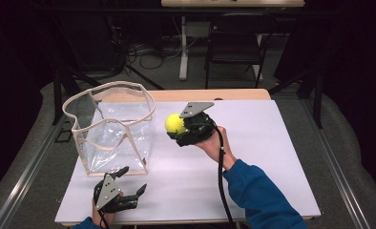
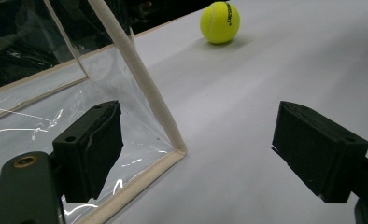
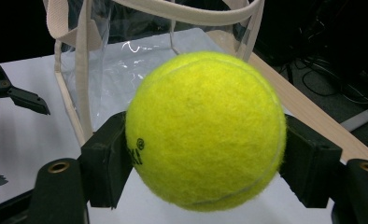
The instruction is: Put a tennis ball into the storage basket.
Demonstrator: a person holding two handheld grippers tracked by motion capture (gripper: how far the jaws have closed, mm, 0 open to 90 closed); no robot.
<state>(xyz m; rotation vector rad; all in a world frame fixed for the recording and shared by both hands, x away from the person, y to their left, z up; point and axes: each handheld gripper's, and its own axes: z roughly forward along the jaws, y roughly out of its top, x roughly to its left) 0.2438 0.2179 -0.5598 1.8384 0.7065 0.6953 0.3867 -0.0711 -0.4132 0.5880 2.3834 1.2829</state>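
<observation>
Two grippers work over a white table point(image 1: 253, 157) in the high view. The right gripper point(image 1: 175, 129), held up off the table by a hand in a blue sleeve point(image 1: 265, 198), is clamped on a yellow tennis ball point(image 1: 175, 123), which sits in the air just to the right of a clear plastic bag point(image 1: 112, 129) with cream edging. That bag stands upright and open at the top on the left part of the table. The left gripper point(image 1: 132, 182) rests near the table's front edge, just in front of the bag, jaws spread with nothing between them.

From the left gripper view, the left gripper point(image 2: 196, 149) shows its two black pads wide apart, the bag's bottom corner point(image 2: 175, 149) lying between them but untouched. The ball point(image 2: 220, 22) appears farther off.

From the right gripper view, the right gripper point(image 3: 205, 158) presses both pads against the sides of the ball point(image 3: 205, 130), with the bag point(image 3: 126, 51) close behind it.
</observation>
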